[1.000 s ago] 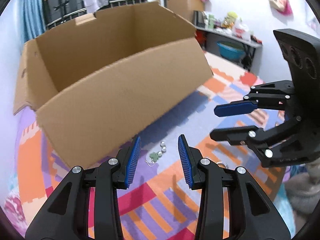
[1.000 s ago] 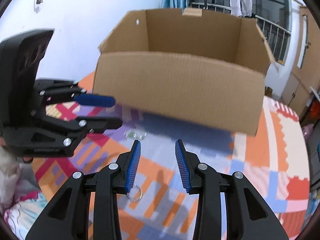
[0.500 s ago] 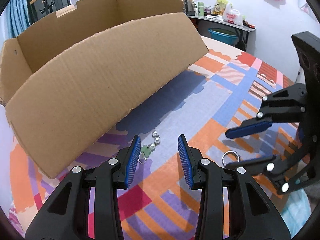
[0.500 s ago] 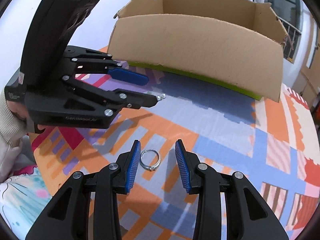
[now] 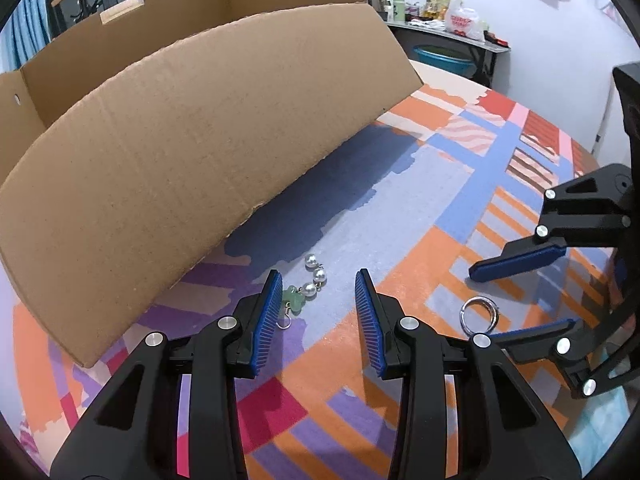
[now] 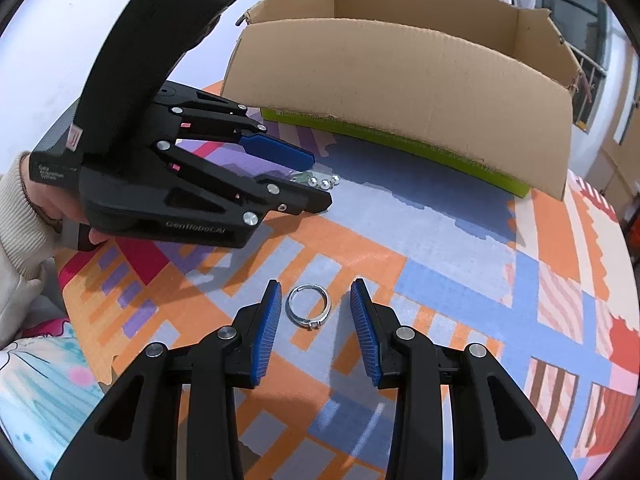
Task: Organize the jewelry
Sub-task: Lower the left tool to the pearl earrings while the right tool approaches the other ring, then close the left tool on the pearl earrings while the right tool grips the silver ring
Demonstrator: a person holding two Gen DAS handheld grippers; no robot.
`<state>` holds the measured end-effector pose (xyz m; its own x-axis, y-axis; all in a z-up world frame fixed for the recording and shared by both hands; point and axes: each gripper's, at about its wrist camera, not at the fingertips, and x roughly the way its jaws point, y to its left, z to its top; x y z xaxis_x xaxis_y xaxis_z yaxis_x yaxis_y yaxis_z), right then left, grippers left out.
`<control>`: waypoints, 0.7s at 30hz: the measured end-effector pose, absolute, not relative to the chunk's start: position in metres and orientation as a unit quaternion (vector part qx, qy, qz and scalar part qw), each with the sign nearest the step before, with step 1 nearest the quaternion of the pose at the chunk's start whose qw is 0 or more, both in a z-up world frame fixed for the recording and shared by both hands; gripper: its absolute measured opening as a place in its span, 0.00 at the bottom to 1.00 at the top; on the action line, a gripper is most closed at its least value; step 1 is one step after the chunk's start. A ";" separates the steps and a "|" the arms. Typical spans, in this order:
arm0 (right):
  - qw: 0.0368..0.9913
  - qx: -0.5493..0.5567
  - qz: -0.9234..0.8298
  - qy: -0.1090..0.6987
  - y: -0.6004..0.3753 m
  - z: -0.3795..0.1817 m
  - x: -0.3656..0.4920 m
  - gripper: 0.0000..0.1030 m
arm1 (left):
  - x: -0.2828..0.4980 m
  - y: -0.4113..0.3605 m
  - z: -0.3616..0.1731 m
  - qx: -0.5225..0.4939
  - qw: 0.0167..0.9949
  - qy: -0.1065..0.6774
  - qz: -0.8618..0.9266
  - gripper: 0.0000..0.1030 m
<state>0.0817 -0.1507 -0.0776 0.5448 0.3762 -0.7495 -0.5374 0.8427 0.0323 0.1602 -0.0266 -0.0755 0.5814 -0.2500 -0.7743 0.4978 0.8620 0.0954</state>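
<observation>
**A:** What lies in front of the two grippers?

**B:** A table covered by a patchwork cloth [image 5: 432, 216] in orange, blue, purple and red. At its far side stands a large open cardboard box [image 5: 192, 148], its near flap leaning out over the cloth.

**A:** Where is the jewelry?

**B:** There are two pieces, both lying flat on the cloth. A pearl earring [image 5: 306, 290] with a green charm and a wire hook lies just in front of the box flap. A silver ring [image 6: 308, 306], with a small setting on its near edge, lies well apart from the box, nearer the table's edge.

**A:** What is the left gripper doing?

**B:** The left gripper [image 5: 318, 284] is low over the cloth with its jaws spread and holding nothing. The earring lies between its blue ribbed pads [image 5: 268, 320], close to the left one. I cannot tell whether that pad touches the charm.

**A:** And the right gripper?

**B:** The right gripper [image 6: 314, 294] is also released and empty. The ring lies between its fingertips, a little closer to the left pad, with a gap on both sides.

**A:** Can each gripper see the other?

**B:** Yes. From the right wrist view, a hand [image 6: 52, 204] in a cream sleeve holds the left gripper's black handle.
</observation>
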 end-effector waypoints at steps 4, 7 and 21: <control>0.874 -0.105 0.261 0.397 -0.148 -0.077 0.082 0.35 | 0.162 -0.024 -0.075 0.150 0.875 0.407 -0.215 0.35; 0.874 -0.106 0.262 0.396 -0.149 -0.076 0.082 0.33 | 0.160 -0.025 -0.075 0.145 0.871 0.409 -0.231 0.19; 0.873 -0.092 0.267 0.399 -0.156 -0.077 0.085 0.22 | 0.156 -0.026 -0.067 0.128 0.867 0.423 -0.231 0.07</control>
<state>0.0848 -0.1556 -0.0765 0.5393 0.3937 -0.7444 -0.5397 0.8402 0.0533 0.1557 -0.0263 -0.0673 0.5354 -0.2918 -0.7926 0.5079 0.8610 0.0261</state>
